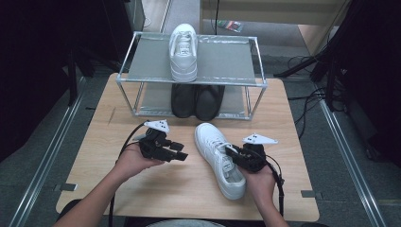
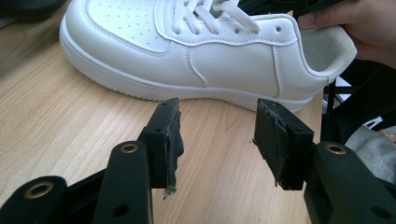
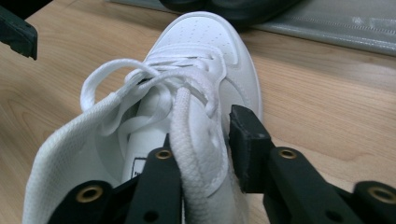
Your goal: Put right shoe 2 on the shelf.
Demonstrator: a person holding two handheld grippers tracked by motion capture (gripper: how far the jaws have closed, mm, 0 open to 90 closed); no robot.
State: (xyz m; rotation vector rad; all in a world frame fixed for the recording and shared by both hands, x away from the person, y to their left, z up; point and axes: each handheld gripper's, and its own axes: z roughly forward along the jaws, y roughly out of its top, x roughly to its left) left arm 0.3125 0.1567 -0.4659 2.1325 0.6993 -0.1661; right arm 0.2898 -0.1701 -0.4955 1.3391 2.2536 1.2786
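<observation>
A white lace-up sneaker [image 1: 218, 158] lies on the wooden table [image 1: 156, 189], toe toward the rack. My right gripper [image 1: 231, 158] comes at it from the heel side. In the right gripper view one jaw is inside the sneaker's [image 3: 205, 42] opening and the other outside, with the side wall and a lace pinched between the pads of my right gripper [image 3: 205, 140]. My left gripper [image 1: 182, 152] is held just left of the sneaker. In its own view the left gripper [image 2: 217, 135] stands open over bare wood, and the sneaker's [image 2: 187, 51] side is a little beyond the tips.
A two-shelf metal rack [image 1: 189, 80] stands at the table's far side. A matching white sneaker [image 1: 183, 47] sits on its top shelf and a pair of black shoes [image 1: 197, 100] on the lower one. Cables lie on the floor at right.
</observation>
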